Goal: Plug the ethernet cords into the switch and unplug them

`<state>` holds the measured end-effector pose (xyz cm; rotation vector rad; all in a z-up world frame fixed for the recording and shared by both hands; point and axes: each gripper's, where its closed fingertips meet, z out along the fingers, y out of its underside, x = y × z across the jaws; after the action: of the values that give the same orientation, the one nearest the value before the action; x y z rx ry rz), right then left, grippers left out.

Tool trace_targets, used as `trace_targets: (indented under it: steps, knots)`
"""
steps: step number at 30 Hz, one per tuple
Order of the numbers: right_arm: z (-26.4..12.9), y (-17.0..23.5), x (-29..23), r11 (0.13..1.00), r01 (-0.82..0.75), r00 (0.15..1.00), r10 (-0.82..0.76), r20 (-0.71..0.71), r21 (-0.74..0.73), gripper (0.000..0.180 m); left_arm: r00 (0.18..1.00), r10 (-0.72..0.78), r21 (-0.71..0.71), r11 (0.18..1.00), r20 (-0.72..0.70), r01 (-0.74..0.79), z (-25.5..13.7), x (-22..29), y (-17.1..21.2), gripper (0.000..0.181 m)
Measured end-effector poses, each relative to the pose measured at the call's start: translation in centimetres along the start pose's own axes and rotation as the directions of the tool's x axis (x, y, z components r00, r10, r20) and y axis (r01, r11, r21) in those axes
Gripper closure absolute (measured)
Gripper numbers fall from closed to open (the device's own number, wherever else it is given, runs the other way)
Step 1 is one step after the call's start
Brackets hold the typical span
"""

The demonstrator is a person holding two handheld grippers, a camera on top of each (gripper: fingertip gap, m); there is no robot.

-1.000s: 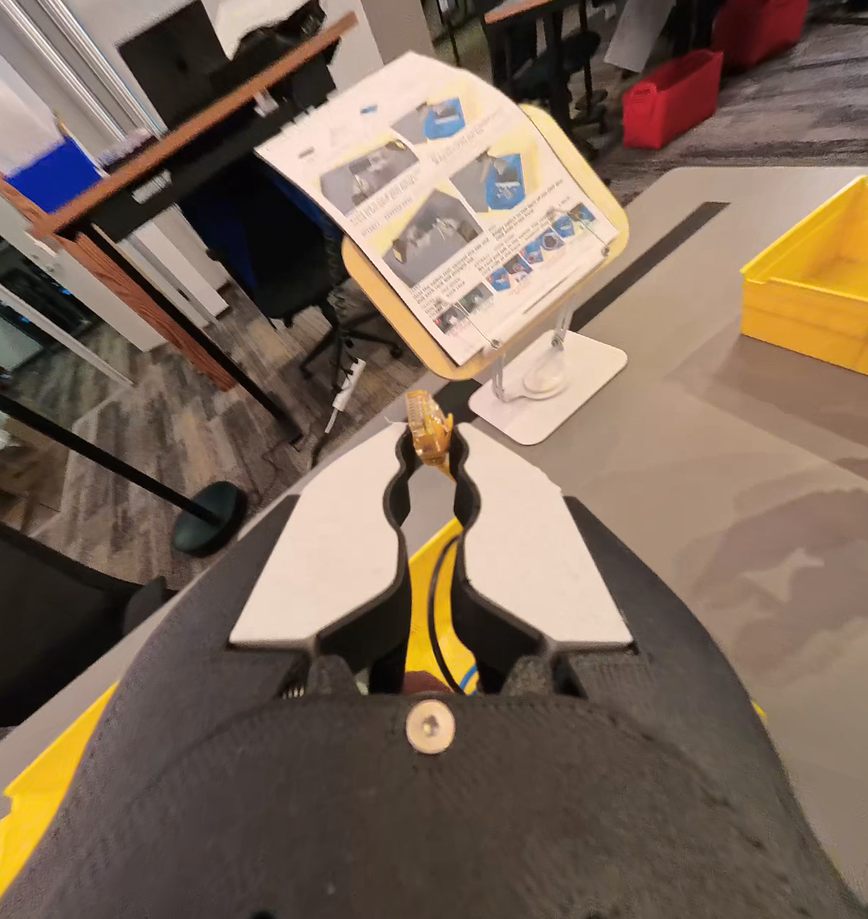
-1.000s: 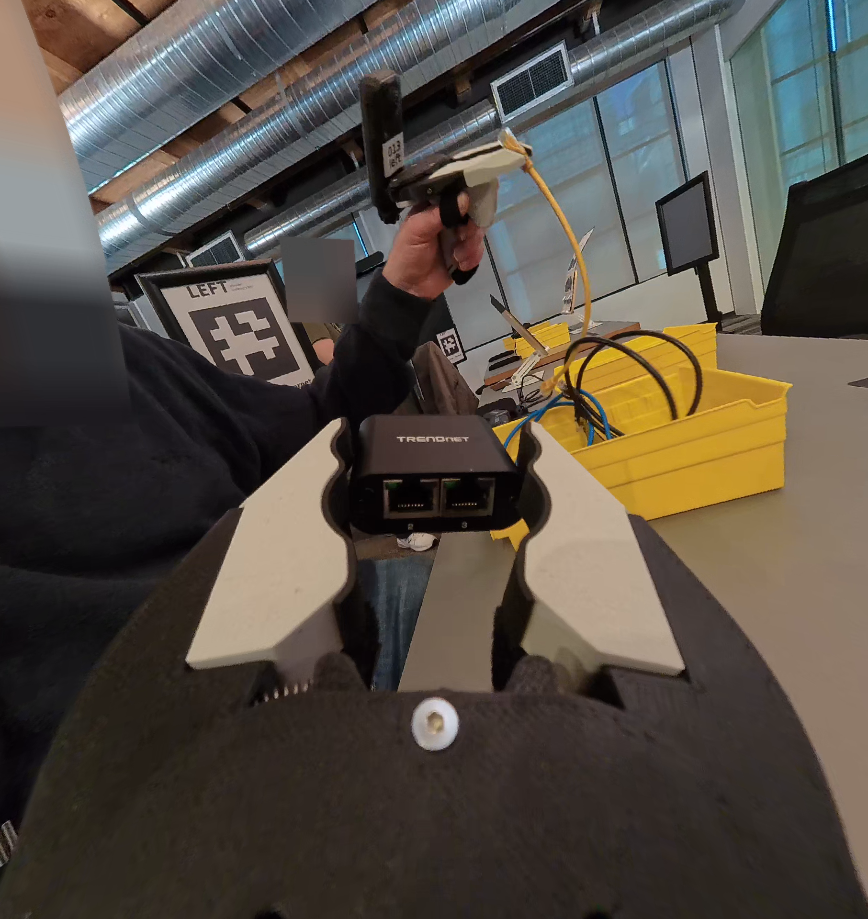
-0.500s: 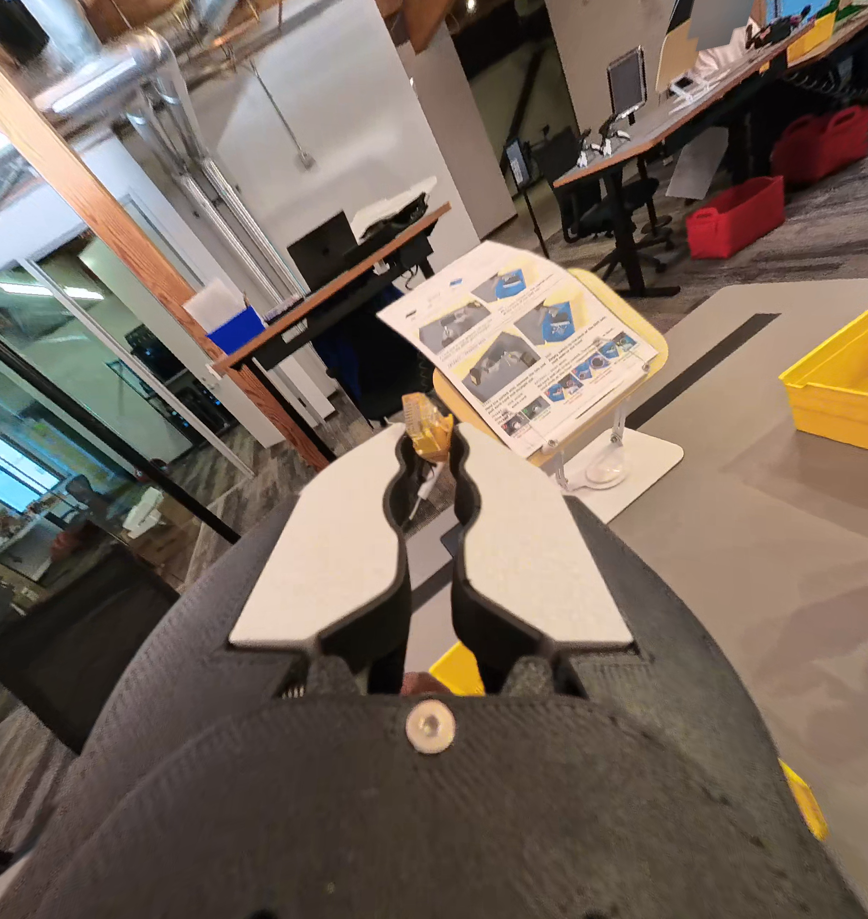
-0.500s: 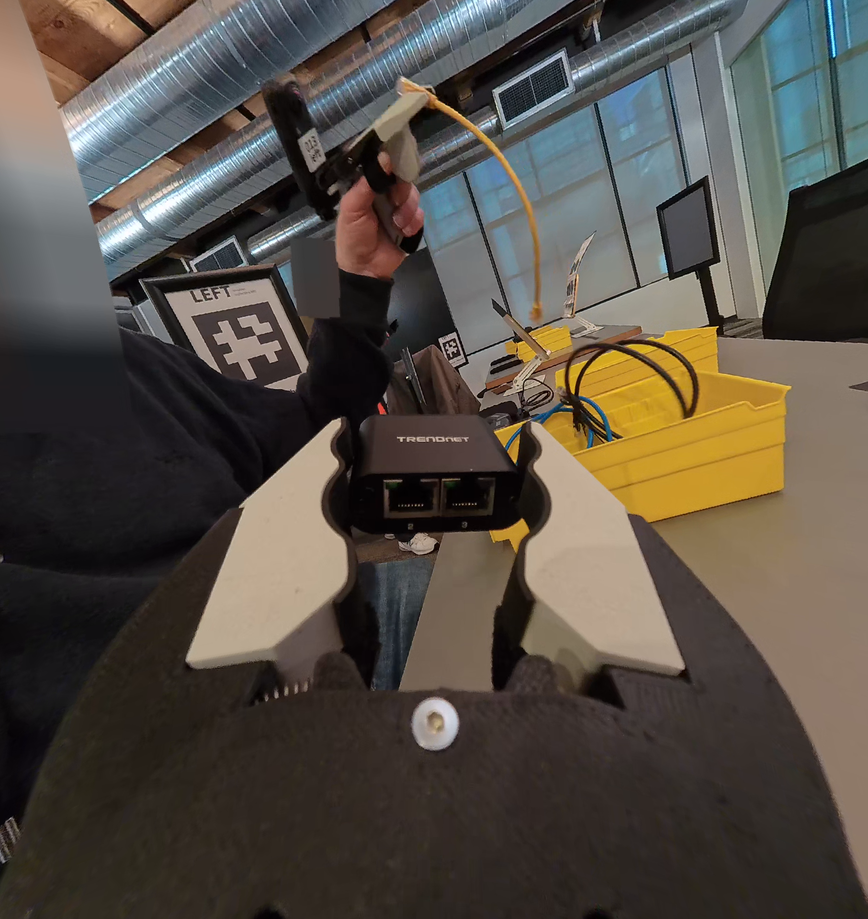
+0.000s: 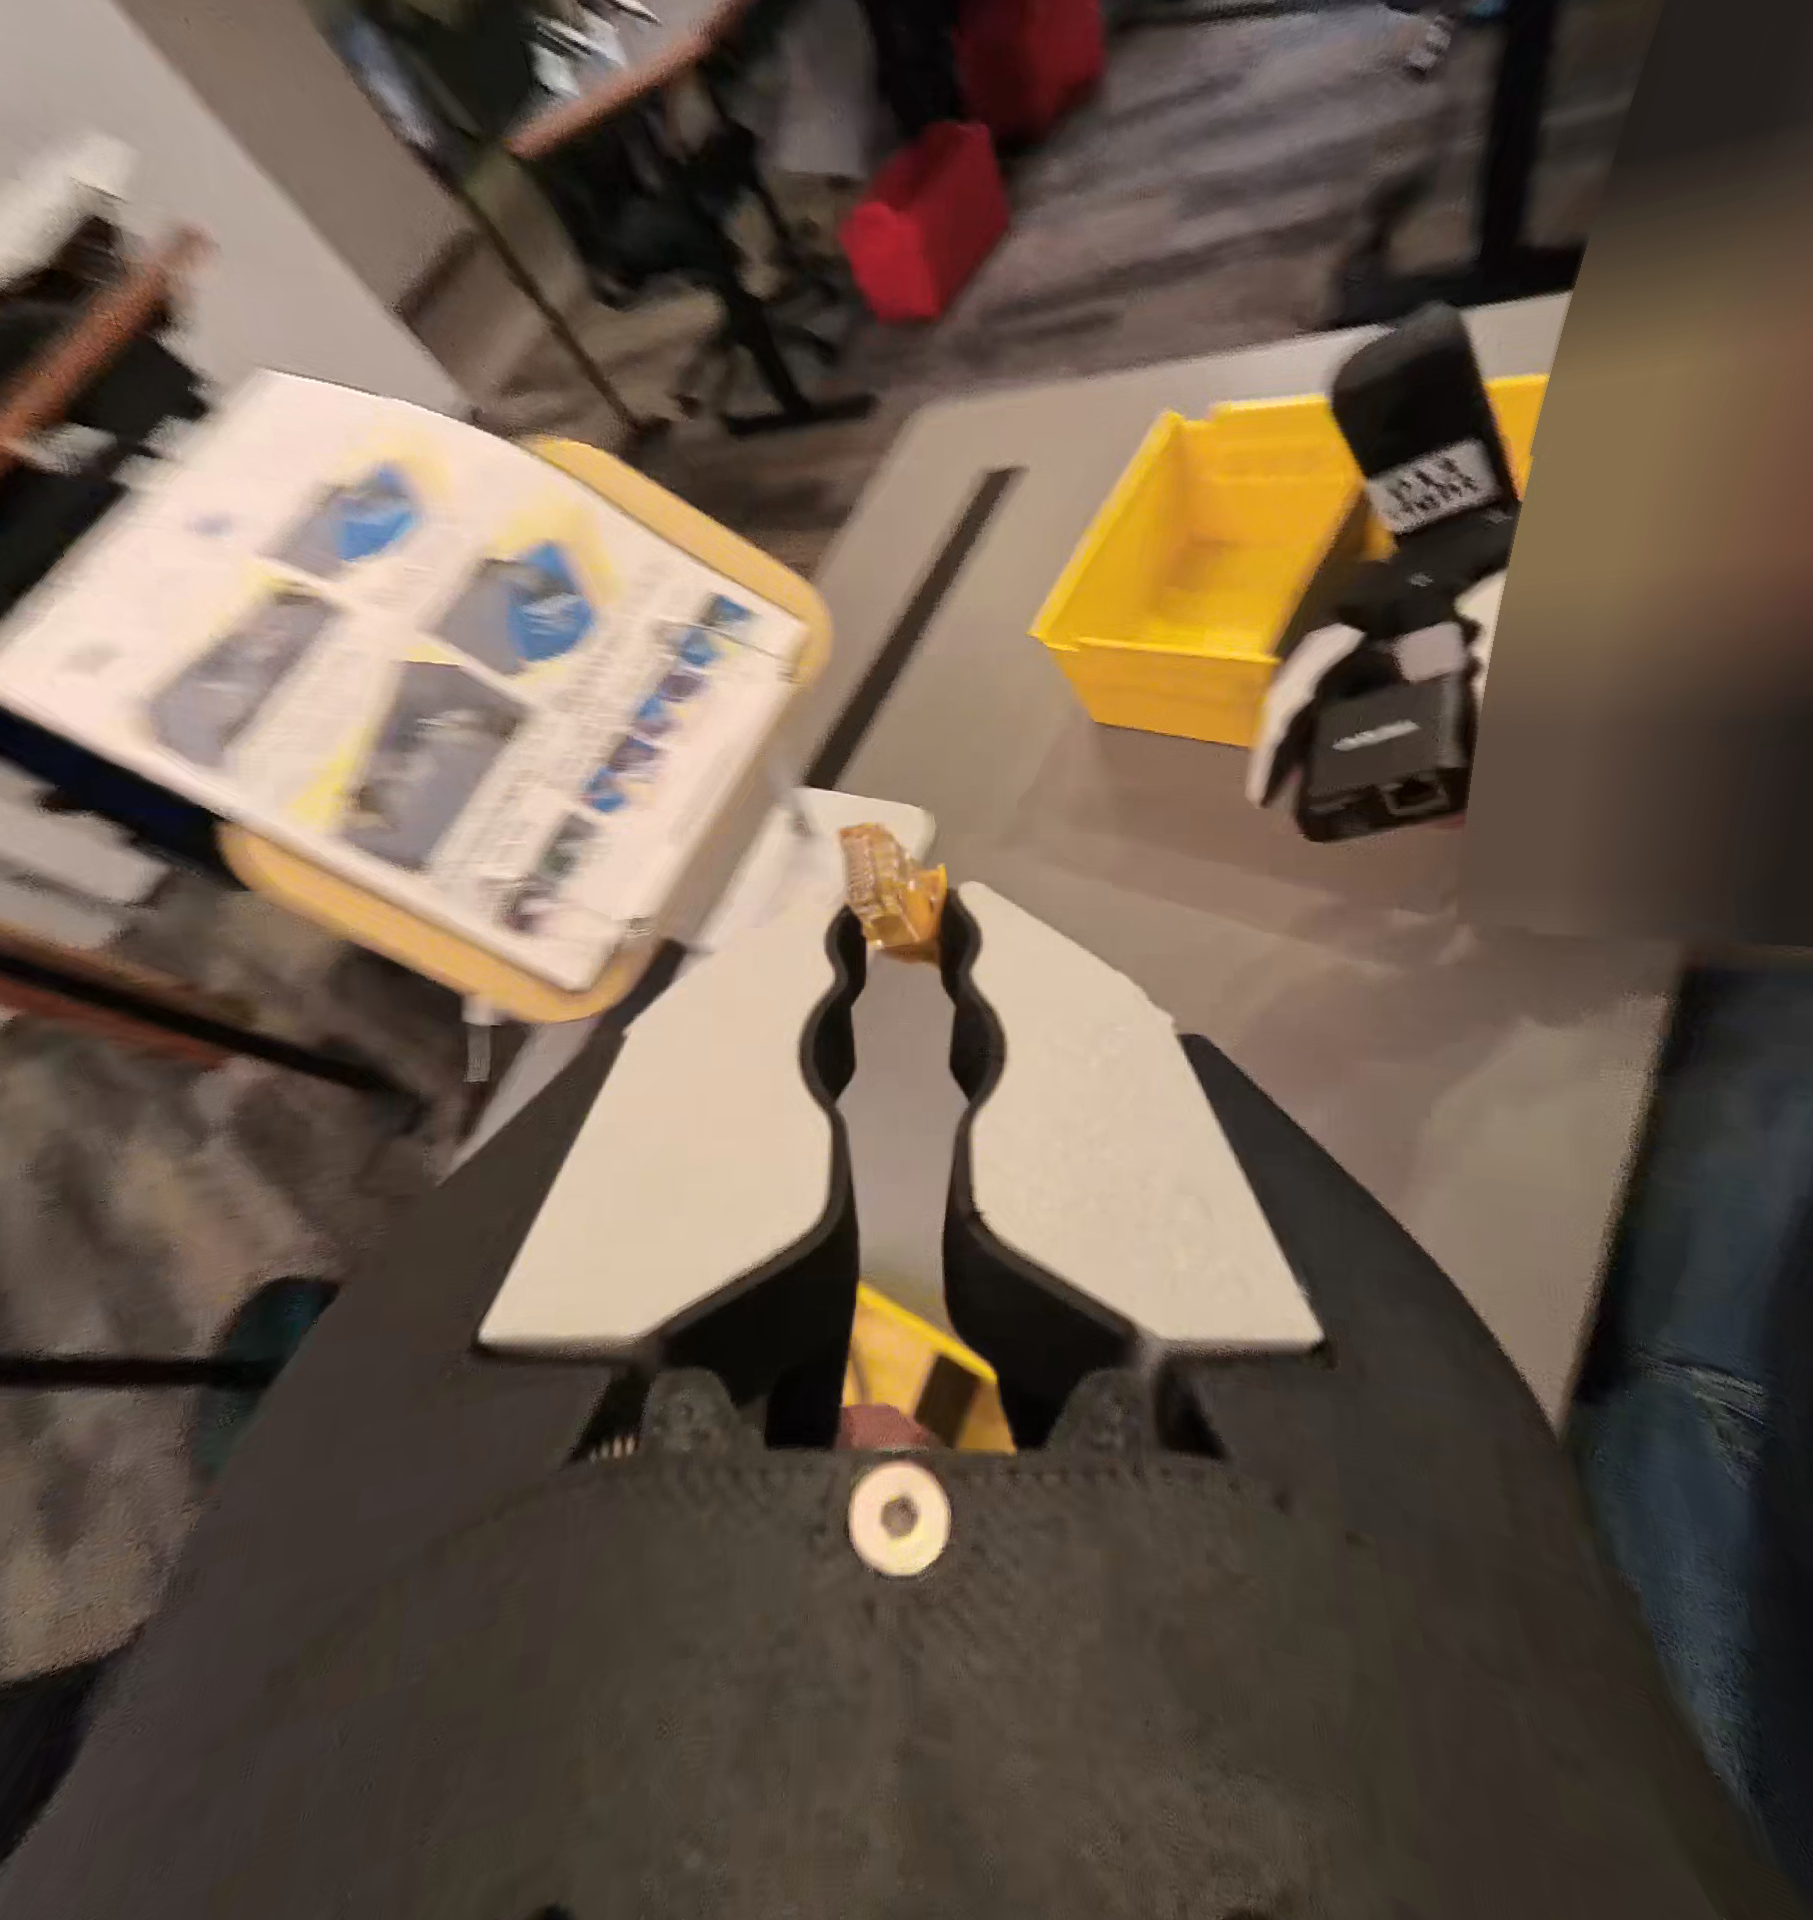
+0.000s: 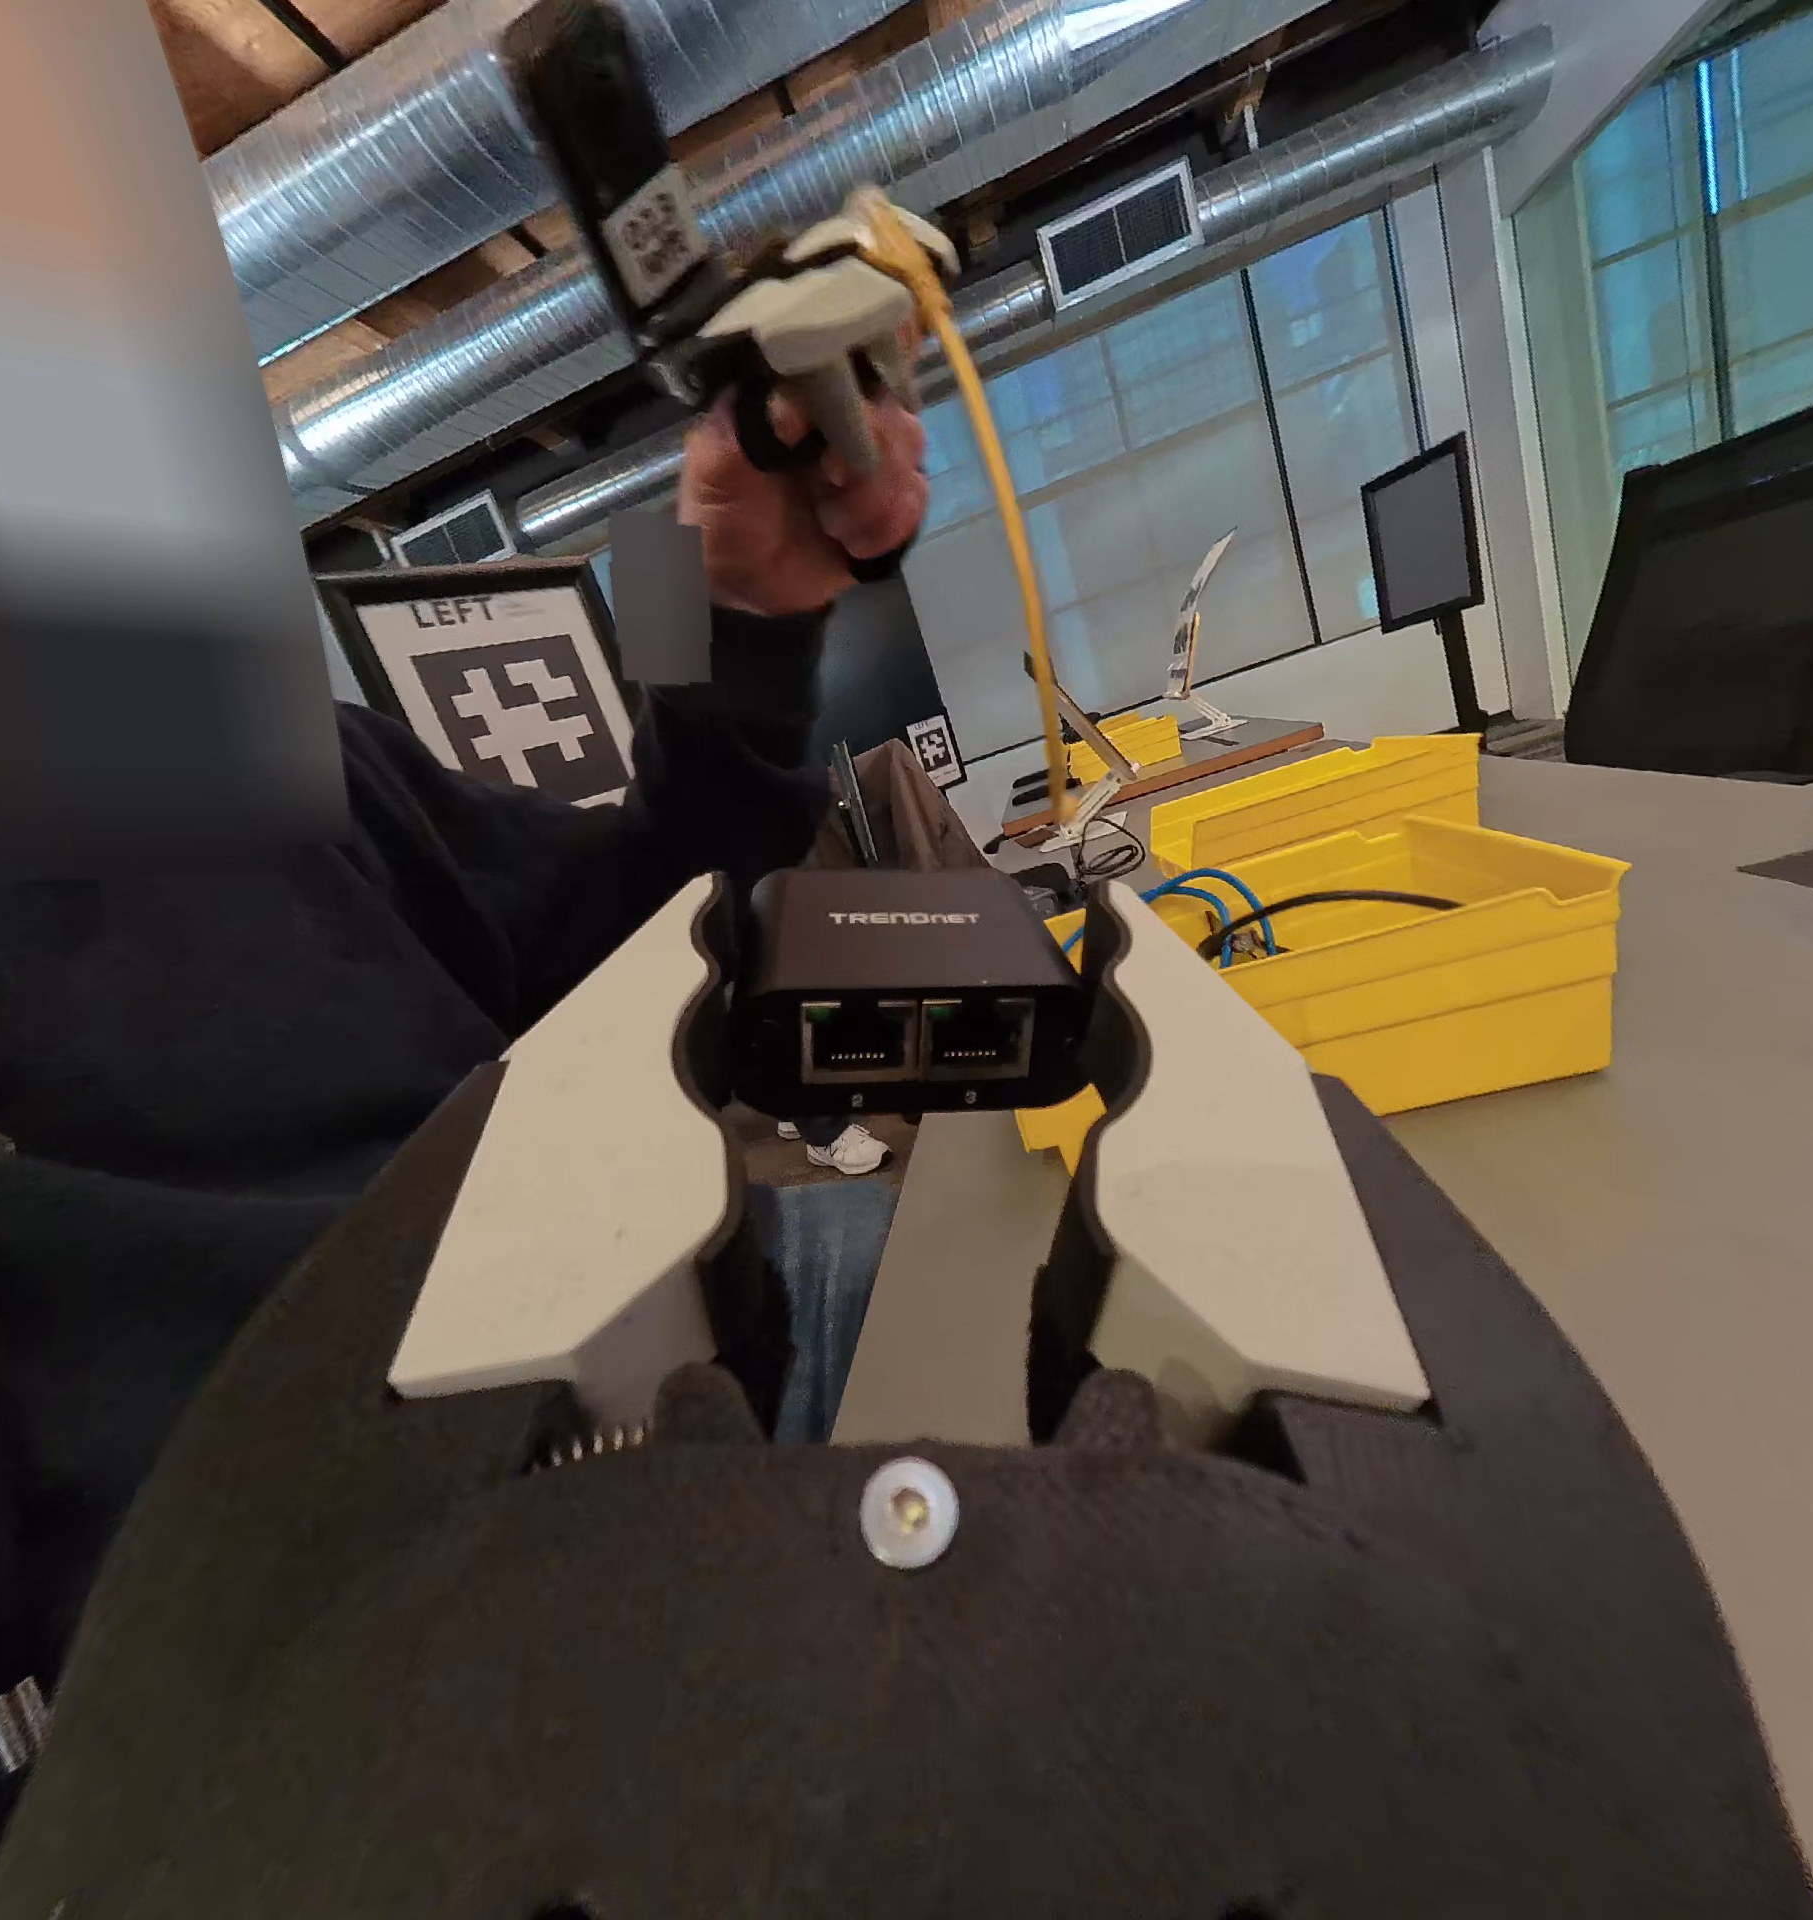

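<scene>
Now your left gripper (image 5: 904,920), clamped on the yellow plug (image 5: 886,886), has swung round so the switch (image 5: 1385,767), gripped by your right gripper (image 6: 907,997), sits at two o'clock, ready for alignment.

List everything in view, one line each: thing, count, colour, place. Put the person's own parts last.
switch: one, black, held off the table, both front ports empty
ethernet cord: one, yellow, hanging from the raised gripper
plug: one, yellow, between fingers
bins: several, yellow, on the table; the near one holds blue and black cables
instruction sheet: one, on a stand at the table edge
table: one, grey
left gripper: shut on plug
right gripper: shut on switch
hand: one, holding left gripper
</scene>
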<state>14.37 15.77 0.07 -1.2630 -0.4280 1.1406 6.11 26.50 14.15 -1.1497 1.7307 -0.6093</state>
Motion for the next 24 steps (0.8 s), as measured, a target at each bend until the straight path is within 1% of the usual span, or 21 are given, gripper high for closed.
trace_targets:
  steps: [3,4,6,7,9,11,12,13,15,16,17,20,23,24]
  knots:
    - [-0.4,-0.3,-1.1,1.000,0.031,1.000,-0.031,0.002,0.002,0.113,0.971,-0.052,-0.131,0.991,-0.234,0.022,6.0,3.1,2.6,0.167]
    - [-0.5,-0.4,-1.4,0.999,0.040,0.999,-0.040,0.002,0.003,0.113,0.941,-0.085,-0.186,0.982,-0.327,0.024,7.8,4.2,3.9,0.167]
    - [-0.9,-0.6,-2.0,0.999,0.047,0.999,-0.047,-0.005,0.002,0.113,0.879,-0.159,-0.272,0.962,-0.449,0.035,11.2,6.1,6.3,0.167]
    - [-1.1,-0.5,-2.2,0.999,0.049,0.999,-0.049,-0.010,0.002,0.113,0.832,-0.191,-0.325,0.946,-0.521,0.014,12.6,7.5,7.7,0.167]
    - [-1.6,-0.5,-2.4,0.999,0.048,0.999,-0.048,-0.016,0.006,0.113,0.784,-0.219,-0.402,0.915,-0.581,-0.042,15.6,9.4,10.5,0.167]
    - [-2.0,-0.2,-2.5,0.999,0.043,0.999,-0.043,-0.022,0.007,0.113,0.701,-0.279,-0.468,0.879,-0.656,-0.088,17.4,12.3,12.7,0.167]
    - [-2.1,-0.1,-2.6,0.999,0.038,0.999,-0.038,-0.022,0.011,0.113,0.687,-0.288,-0.495,0.860,-0.667,-0.120,18.5,13.5,13.9,0.167]
    - [-2.1,0.0,-2.7,0.999,0.035,0.999,-0.035,-0.020,0.013,0.113,0.694,-0.280,-0.525,0.835,-0.663,-0.164,19.5,14.4,15.5,0.167]
    - [-2.1,0.2,-2.9,0.999,0.044,0.999,-0.044,-0.023,0.002,0.113,0.680,-0.276,-0.580,0.769,-0.680,-0.268,20.3,17.0,18.5,0.166]
    - [-2.1,0.3,-3.0,0.999,0.048,0.999,-0.048,-0.025,-0.006,0.113,0.694,-0.251,-0.587,0.752,-0.675,-0.300,20.8,17.9,19.5,0.166]
    - [-2.1,0.4,-3.1,0.999,0.049,0.998,-0.050,-0.026,-0.011,0.113,0.699,-0.234,-0.584,0.748,-0.676,-0.315,21.1,18.8,20.2,0.166]
    - [-2.2,0.6,-3.2,0.999,0.048,0.999,-0.048,-0.026,-0.015,0.113,0.758,-0.212,-0.583,0.770,-0.617,-0.260,22.0,19.6,20.8,0.140]
    - [-2.2,0.6,-3.4,0.999,0.051,0.998,-0.051,-0.024,-0.018,0.113,0.850,-0.096,-0.557,0.792,-0.518,-0.250,21.9,17.8,21.1,0.126]
    - [-2.2,0.6,-3.5,0.998,0.053,0.998,-0.054,-0.026,-0.019,0.113,0.870,-0.090,-0.546,0.808,-0.485,-0.220,21.7,17.4,20.9,0.127]
